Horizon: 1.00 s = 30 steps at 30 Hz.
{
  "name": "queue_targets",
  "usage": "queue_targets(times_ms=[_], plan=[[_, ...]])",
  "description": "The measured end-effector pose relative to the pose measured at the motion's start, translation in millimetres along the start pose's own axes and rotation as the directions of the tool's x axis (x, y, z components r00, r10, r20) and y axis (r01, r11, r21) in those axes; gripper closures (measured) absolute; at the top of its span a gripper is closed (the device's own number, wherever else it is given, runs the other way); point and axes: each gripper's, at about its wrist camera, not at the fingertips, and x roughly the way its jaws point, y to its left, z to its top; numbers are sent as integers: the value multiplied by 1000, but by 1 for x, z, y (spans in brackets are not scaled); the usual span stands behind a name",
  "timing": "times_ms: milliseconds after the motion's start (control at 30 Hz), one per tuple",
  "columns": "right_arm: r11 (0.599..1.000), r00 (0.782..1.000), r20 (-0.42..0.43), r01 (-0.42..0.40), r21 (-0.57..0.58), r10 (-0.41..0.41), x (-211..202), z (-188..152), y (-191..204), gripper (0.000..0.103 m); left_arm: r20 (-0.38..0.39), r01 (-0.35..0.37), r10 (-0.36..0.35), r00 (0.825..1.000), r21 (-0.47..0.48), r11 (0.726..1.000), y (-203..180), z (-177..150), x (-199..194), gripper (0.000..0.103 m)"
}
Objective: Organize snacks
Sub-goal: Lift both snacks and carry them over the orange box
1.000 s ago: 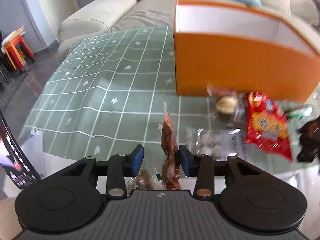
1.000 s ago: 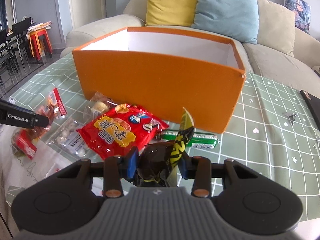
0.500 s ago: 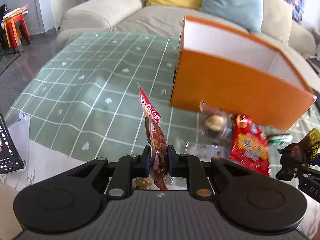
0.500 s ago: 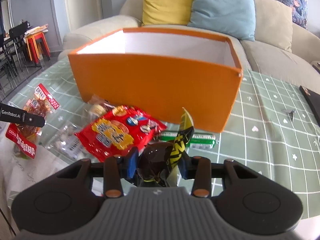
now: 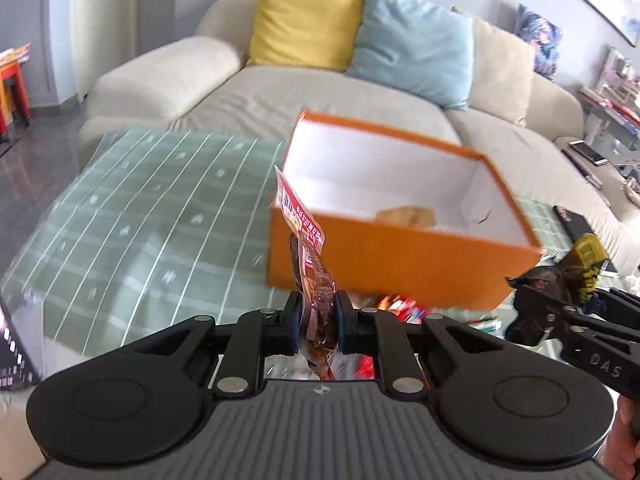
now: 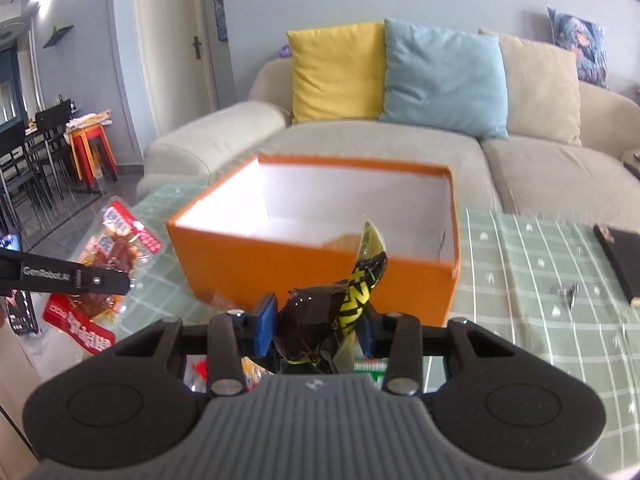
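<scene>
At the bottom centre of the left wrist view, the left claw (image 5: 317,316) is clamped tight on a red-and-brown snack pouch (image 5: 310,264), which stands up between the pads and crosses the near wall of the orange box (image 5: 400,270) behind it. In the same spot of the right wrist view, the right claw (image 6: 316,326) grips a dark wrapper with yellow lettering (image 6: 332,308), its twisted tip pointing up toward the box's front edge. Both packets are held off the counter (image 6: 540,264), just short of the box, neither yet over its opening. Beneath the claws, scraps of red and green packaging show through the gaps, so several loose snacks (image 5: 396,305) remain on the green checked cloth in front of the box; how many cannot be told. Mid-frame, the box sits open with white inner walls, and one pale tan item (image 5: 406,215) lies on its floor by the near wall, apparently the only thing packed. The job therefore looks to be at an early stage: one snack in, two in hand awaiting the drop, the rest to be collected. On the right edge of the counter lies a dark flat object (image 6: 618,258). Beyond, across the upper half of both views, a beige sofa (image 6: 360,144) carries a yellow cushion (image 6: 336,70) and a light blue cushion (image 6: 442,76).
</scene>
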Motion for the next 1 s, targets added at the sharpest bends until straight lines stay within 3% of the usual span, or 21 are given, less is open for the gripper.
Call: queue_targets(times_ms=[267,500,733,1000], plan=[[999,999,40,-4,-38,6,10,50,-3,64,81,34,-45,996,138,990,-46,44,6,85],[993,998,55,42,-111,-36,33,88,-8,64,104,45,-63,993,166,985,-75,78,31,85],[983,994,-38,93,-157,-100,74,104,-27,64,58,38,-48,997,155,987,-82,94,67,85],[968,966,-173,160,-192,-194,132,100,-46,64,-69,26,-18,997,114,993,-78,95,115,85]])
